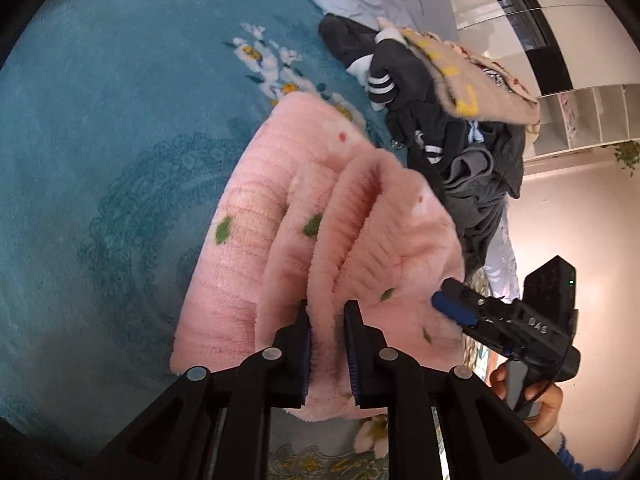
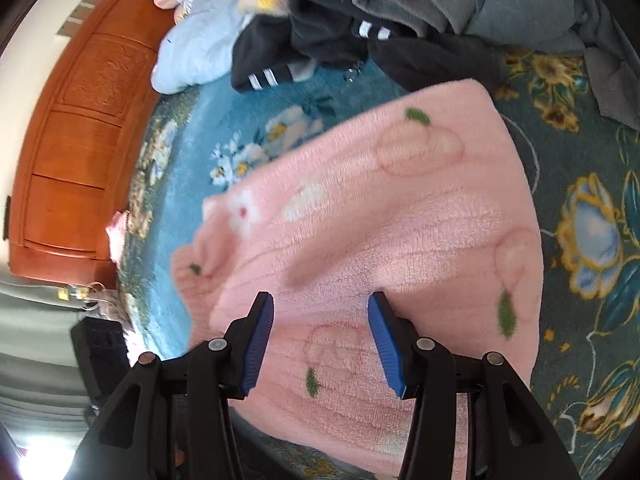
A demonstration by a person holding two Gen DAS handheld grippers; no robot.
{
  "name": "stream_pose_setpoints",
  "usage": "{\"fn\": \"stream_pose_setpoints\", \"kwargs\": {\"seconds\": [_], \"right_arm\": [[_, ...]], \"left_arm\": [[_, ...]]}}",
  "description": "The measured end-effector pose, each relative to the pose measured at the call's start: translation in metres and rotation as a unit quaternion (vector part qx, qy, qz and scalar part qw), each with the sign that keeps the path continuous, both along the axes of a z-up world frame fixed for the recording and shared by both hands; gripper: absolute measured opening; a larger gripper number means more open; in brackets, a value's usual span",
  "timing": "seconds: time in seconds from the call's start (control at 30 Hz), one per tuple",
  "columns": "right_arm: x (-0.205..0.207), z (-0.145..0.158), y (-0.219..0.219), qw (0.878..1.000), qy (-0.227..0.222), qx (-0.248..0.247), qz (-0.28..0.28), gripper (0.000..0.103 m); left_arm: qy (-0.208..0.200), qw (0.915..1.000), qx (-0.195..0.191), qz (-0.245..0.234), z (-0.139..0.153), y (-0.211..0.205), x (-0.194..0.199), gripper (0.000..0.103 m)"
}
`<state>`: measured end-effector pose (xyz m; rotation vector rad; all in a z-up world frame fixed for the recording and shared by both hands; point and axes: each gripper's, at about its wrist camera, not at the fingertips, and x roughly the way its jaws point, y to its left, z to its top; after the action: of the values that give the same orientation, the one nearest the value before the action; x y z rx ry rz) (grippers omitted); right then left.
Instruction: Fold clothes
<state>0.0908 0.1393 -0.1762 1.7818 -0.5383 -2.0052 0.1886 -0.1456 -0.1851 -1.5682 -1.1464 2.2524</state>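
A pink fleece garment [image 1: 256, 240] with green leaf spots lies partly folded on the blue flowered bedspread [image 1: 100, 140]. My left gripper [image 1: 328, 312] is shut on a bunched fold of its edge. My right gripper [image 2: 320, 304] is open, its blue pads just above the flat pink fleece [image 2: 400, 220], holding nothing. The right gripper also shows in the left wrist view [image 1: 460, 304], at the garment's right edge, held by a hand.
A heap of dark grey and black clothes with white stripes [image 1: 448, 120] and a beige knit with yellow marks [image 1: 472, 80] lies beyond the pink garment. A light blue pillow [image 2: 196, 48] and a wooden headboard [image 2: 80, 140] are at the far left.
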Motion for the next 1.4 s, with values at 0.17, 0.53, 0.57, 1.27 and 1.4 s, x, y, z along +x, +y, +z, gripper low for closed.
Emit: {"fn": "stream_pose_setpoints", "kwargs": {"seconds": [0.17, 0.53, 0.57, 1.27, 1.4], "right_arm": [[-0.002, 0.000, 0.000, 1.000, 0.003, 0.007, 0.006, 0.050], [-0.002, -0.003, 0.003, 1.000, 0.001, -0.002, -0.001, 0.051], [-0.002, -0.004, 0.004, 1.000, 0.000, -0.004, -0.003, 0.051], [-0.002, 0.033, 0.008, 0.999, 0.044, -0.026, 0.016, 0.051], [0.002, 0.008, 0.013, 1.000, 0.014, -0.014, 0.015, 0.050]], "left_arm": [[0.011, 0.9991, -0.040, 0.008, 0.007, 0.002, 0.002, 0.050], [-0.044, 0.9964, 0.072, 0.013, -0.038, -0.003, -0.004, 0.071], [-0.043, 0.9962, 0.076, 0.007, -0.039, 0.001, -0.006, 0.071], [-0.014, 0.9976, -0.056, -0.038, -0.009, -0.003, -0.022, 0.029], [-0.060, 0.9982, 0.001, 0.000, -0.041, -0.014, -0.010, 0.029]]}}
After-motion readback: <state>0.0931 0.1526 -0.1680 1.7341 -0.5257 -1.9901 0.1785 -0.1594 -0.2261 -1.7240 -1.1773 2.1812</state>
